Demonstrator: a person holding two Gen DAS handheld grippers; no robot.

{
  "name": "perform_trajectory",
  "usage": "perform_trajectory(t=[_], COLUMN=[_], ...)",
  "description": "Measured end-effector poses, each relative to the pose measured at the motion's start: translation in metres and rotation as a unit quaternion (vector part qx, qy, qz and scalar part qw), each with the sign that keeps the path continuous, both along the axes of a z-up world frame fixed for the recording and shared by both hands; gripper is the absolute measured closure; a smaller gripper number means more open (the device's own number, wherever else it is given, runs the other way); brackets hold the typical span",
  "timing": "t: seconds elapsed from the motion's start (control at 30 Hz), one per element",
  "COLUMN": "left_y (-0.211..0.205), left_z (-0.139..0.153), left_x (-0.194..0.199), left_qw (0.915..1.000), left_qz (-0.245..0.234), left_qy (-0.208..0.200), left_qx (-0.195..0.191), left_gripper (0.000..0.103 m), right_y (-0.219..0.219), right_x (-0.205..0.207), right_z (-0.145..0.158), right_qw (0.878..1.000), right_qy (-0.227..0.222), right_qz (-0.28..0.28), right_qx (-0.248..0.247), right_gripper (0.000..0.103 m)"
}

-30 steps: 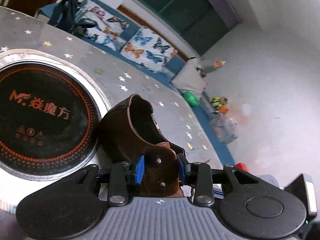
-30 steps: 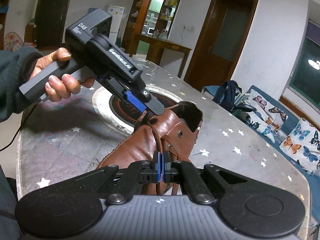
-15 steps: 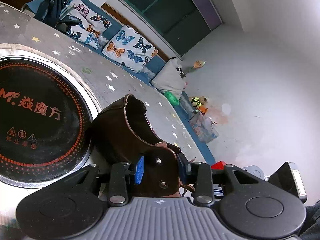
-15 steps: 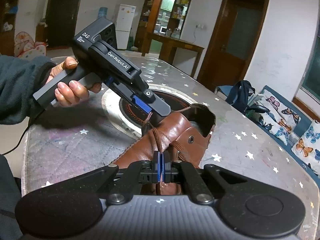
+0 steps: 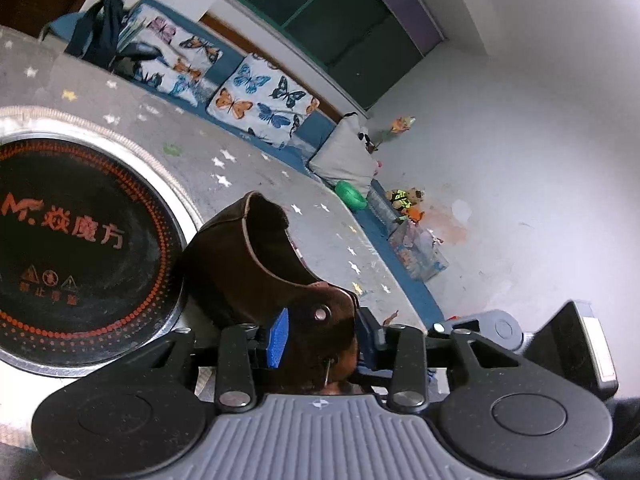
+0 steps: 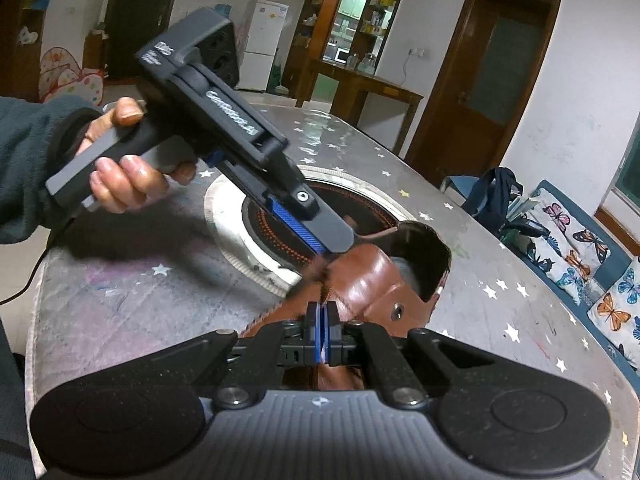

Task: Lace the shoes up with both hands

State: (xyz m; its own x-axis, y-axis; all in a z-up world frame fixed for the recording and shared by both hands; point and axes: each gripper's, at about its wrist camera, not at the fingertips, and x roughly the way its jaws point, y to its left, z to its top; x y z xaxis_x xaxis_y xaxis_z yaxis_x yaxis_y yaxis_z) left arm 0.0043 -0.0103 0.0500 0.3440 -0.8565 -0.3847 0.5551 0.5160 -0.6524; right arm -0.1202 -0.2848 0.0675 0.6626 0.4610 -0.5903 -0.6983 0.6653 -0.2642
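The brown shoe (image 6: 372,284) lies on the star-printed table (image 6: 120,300), its collar toward one o'clock of the right view, just beside the round cooktop (image 5: 80,240). The left gripper (image 5: 320,334) clamps the eyelet flap at partial width. The right gripper (image 6: 322,334) is pinched shut — presumably on the lace, though its pads hide what they hold. One upper eyelet (image 6: 397,311) looks empty, so lacing seems unfinished. The toe and lower lacing are cut off — motion blurs the tongue.
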Motion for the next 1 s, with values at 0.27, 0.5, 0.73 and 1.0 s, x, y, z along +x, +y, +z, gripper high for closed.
perform_trajectory(t=[0.27,0.5,0.73,1.0], left_y=[-0.008,-0.010,-0.001,0.042], left_z=[0.000,-0.009,-0.003,0.000], left_x=[-0.024,-0.028,-0.044,-0.063], left_qw=[0.9978,0.9976,0.9937,0.9873], left_qz=[-0.020,-0.011,0.035,0.130], left_qy=[-0.040,-0.045,-0.070,-0.058], left_qx=[0.050,0.053,0.080,0.070], left_gripper=[0.065,0.094,0.102,0.102], right_y=[0.000,0.000,-0.001,-0.007], right_x=[0.000,-0.001,-0.003,-0.015], right_z=[-0.002,-0.004,-0.005,0.001], right_qw=[1.000,1.000,1.000,0.999], right_qy=[-0.001,-0.002,0.000,-0.003], right_qz=[-0.007,-0.012,-0.023,-0.038], right_qx=[0.006,0.007,0.013,0.035], right_gripper=[0.102,0.102,0.099,0.093])
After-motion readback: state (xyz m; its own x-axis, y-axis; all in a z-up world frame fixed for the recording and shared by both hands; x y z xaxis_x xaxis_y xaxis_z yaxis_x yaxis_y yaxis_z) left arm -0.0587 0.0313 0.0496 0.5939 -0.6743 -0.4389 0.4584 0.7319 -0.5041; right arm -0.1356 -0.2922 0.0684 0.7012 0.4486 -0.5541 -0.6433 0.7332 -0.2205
